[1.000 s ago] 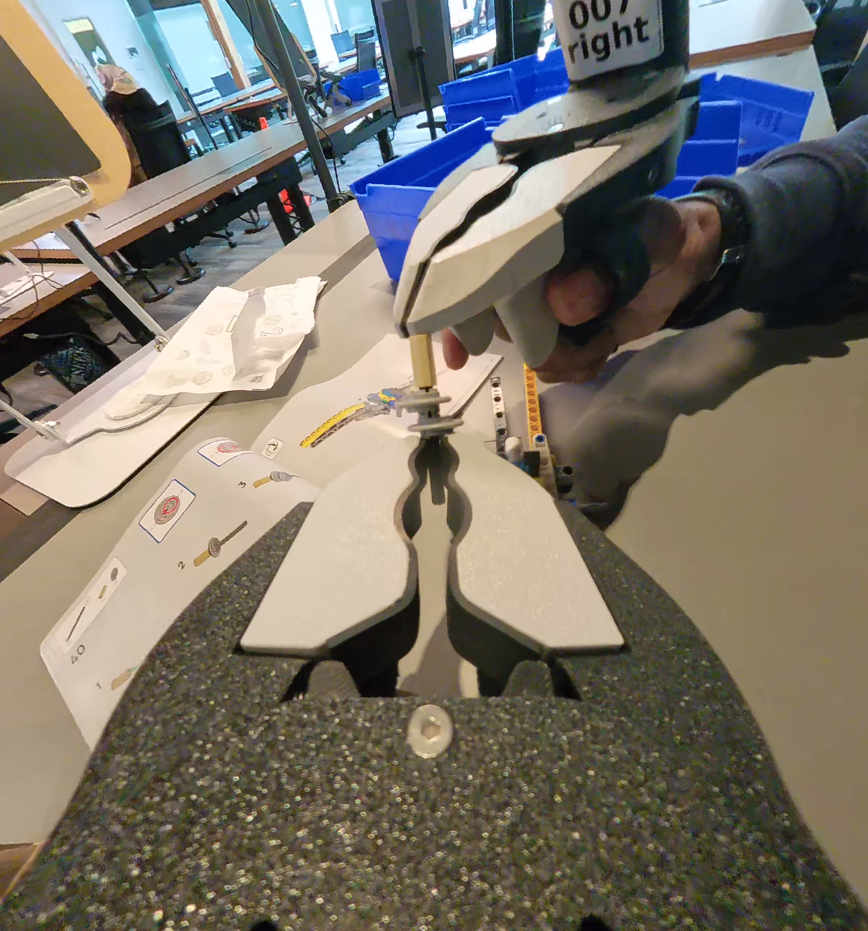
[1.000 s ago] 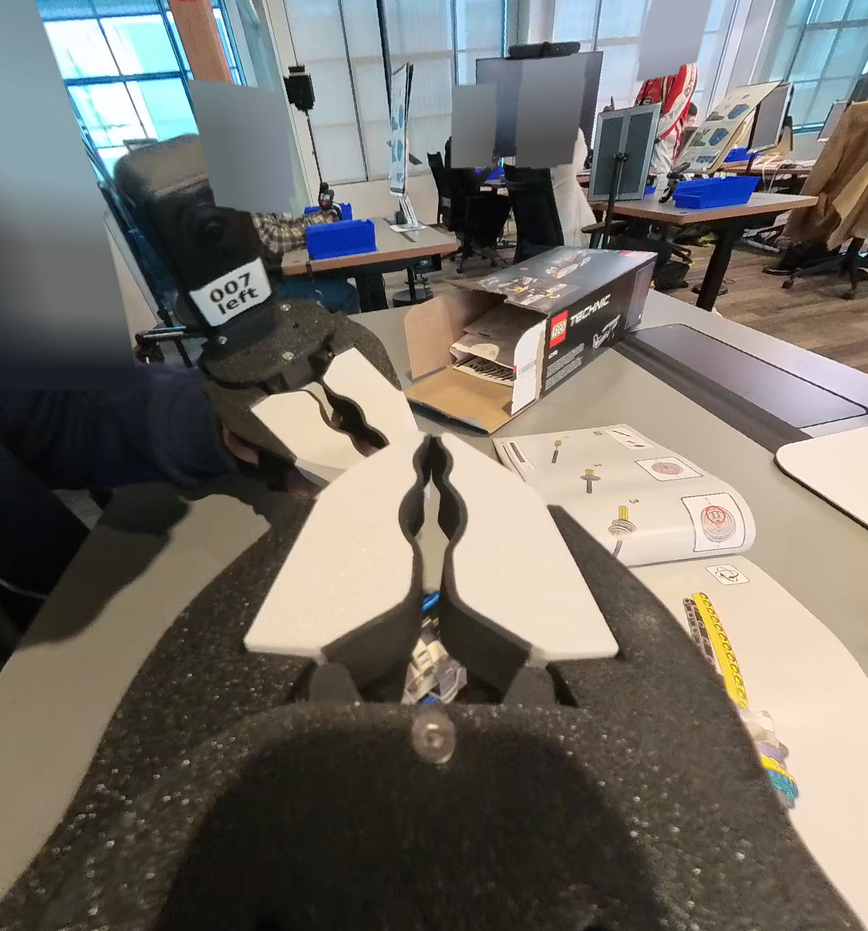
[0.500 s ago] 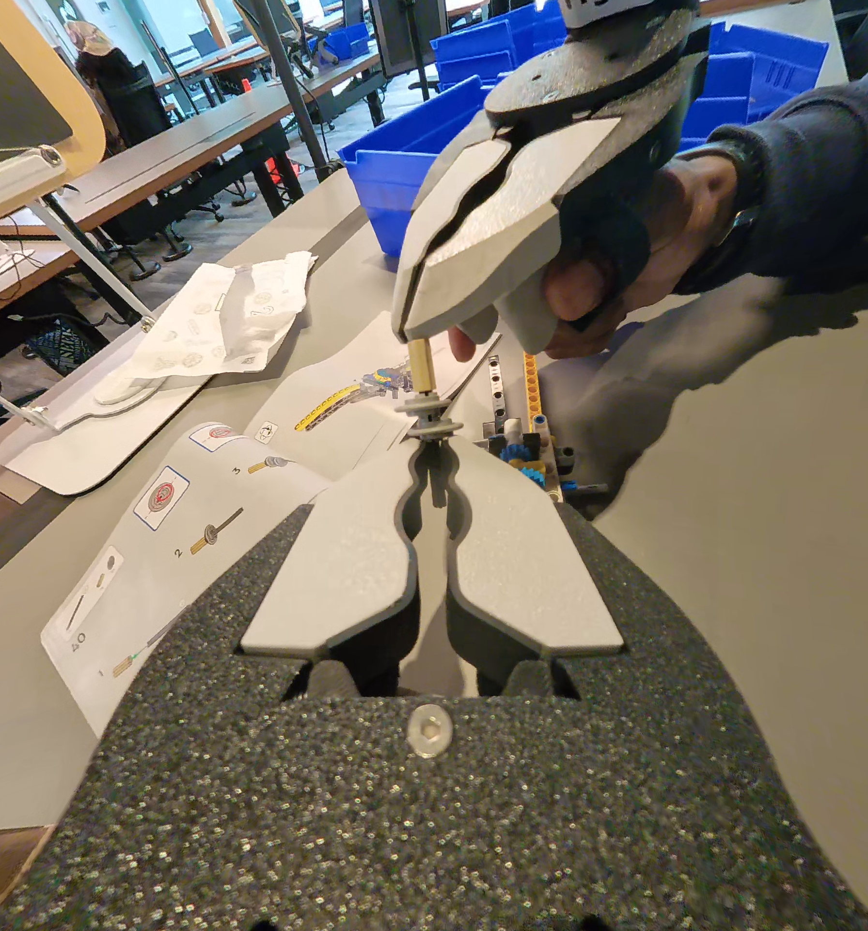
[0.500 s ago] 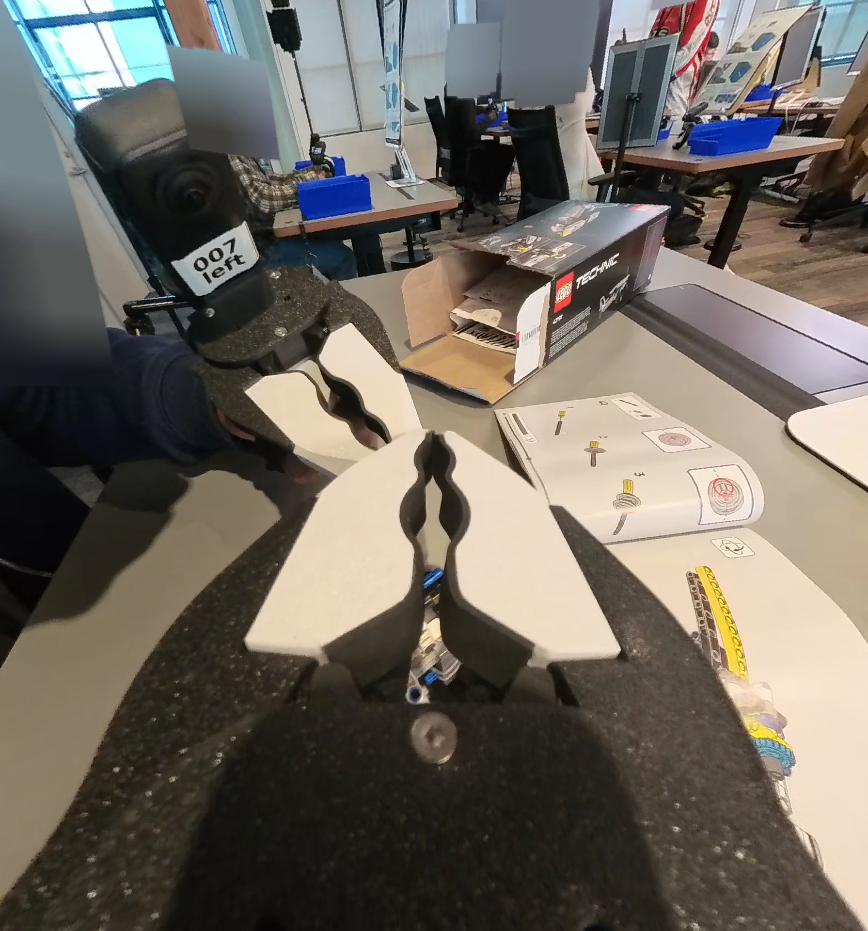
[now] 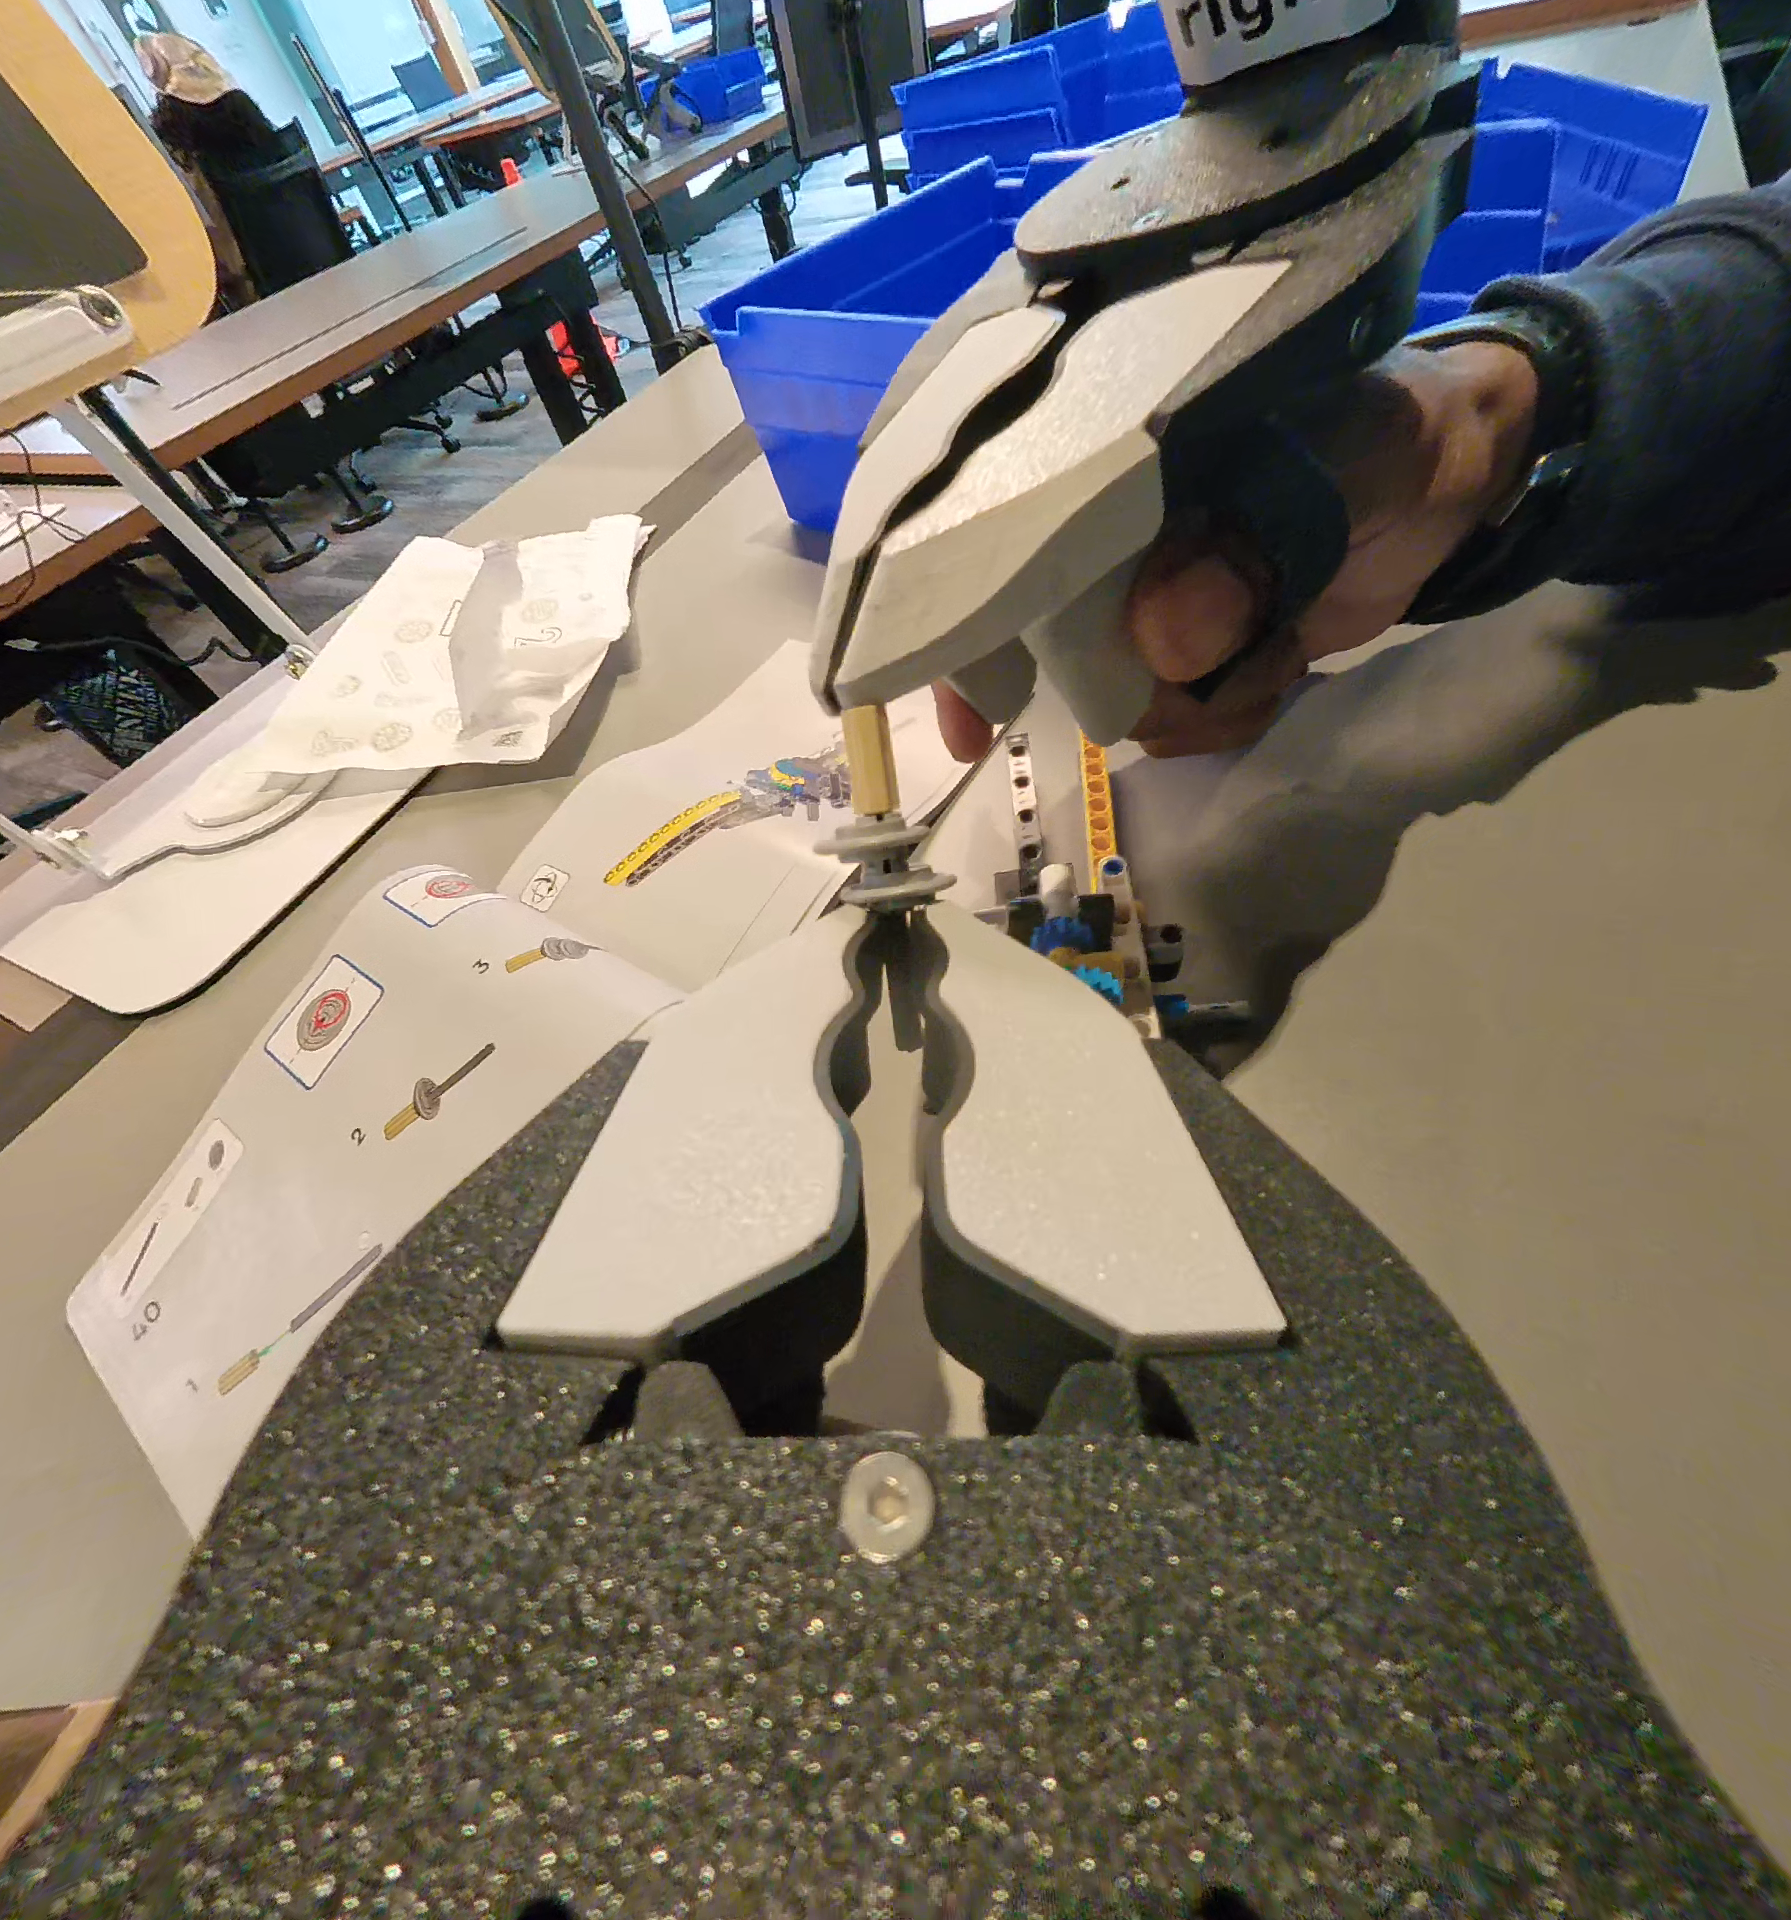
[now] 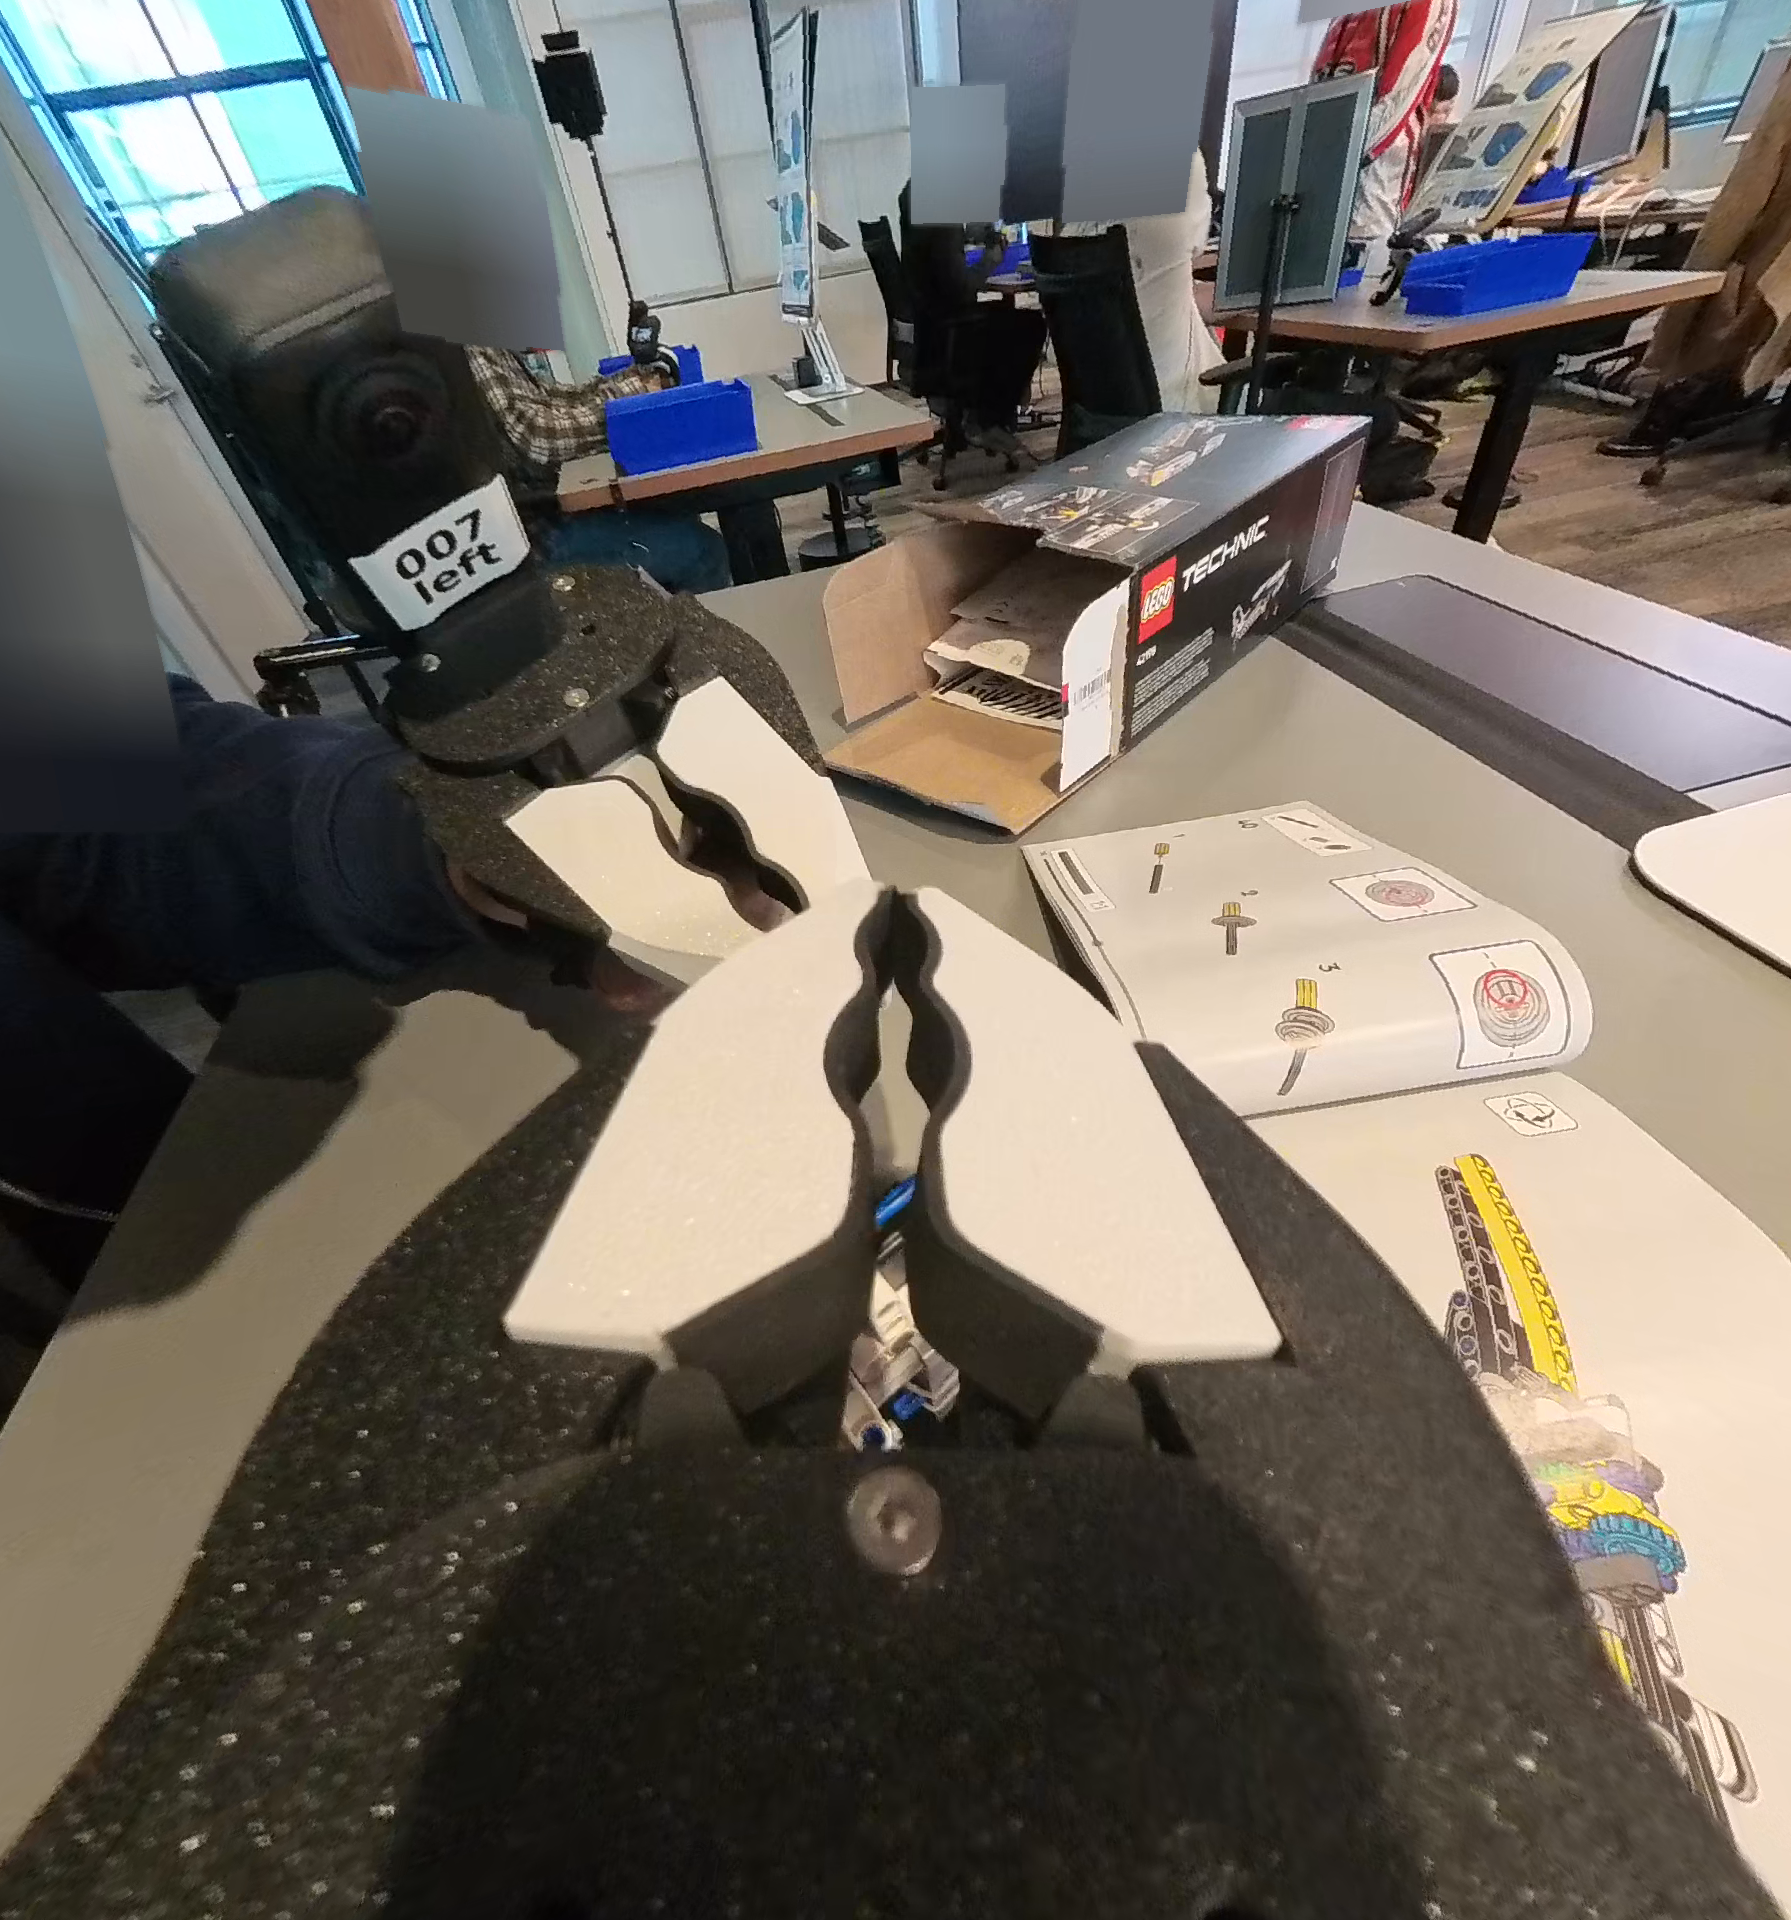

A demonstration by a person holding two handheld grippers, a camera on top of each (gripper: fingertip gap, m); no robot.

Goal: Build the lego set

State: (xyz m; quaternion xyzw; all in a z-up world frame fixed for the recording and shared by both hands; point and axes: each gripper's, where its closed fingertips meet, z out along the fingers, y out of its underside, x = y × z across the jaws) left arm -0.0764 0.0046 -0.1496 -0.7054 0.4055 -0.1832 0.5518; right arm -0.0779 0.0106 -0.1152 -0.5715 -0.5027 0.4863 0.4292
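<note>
My left gripper (image 5: 896, 920) is shut on a dark grey axle (image 5: 906, 1003) that stands upright between its tips. A grey pulley wheel (image 5: 883, 864) sits on the axle just above the tips, with a tan sleeve (image 5: 870, 764) on top. My right gripper (image 5: 837, 691) comes down from above and is shut on the sleeve's top end. In the right wrist view the right gripper (image 6: 896, 899) is closed, the left gripper (image 6: 782, 883) meets it tip to tip, and the small parts are hidden. A partly built assembly (image 5: 1088, 914) lies on the table behind.
An open instruction booklet (image 5: 351, 1039) lies to the left, also in the right wrist view (image 6: 1306, 956). Blue bins (image 5: 849, 343) stand behind, a torn paper bag (image 5: 475, 644) at the left. An opened set box (image 6: 1130, 623) lies beyond the booklet. My left and right fingertips are right by each other.
Both grippers keep their hold on the axle and sleeve. The pair has shifted slightly, so more of the assembly on the table shows behind the left fingers.
</note>
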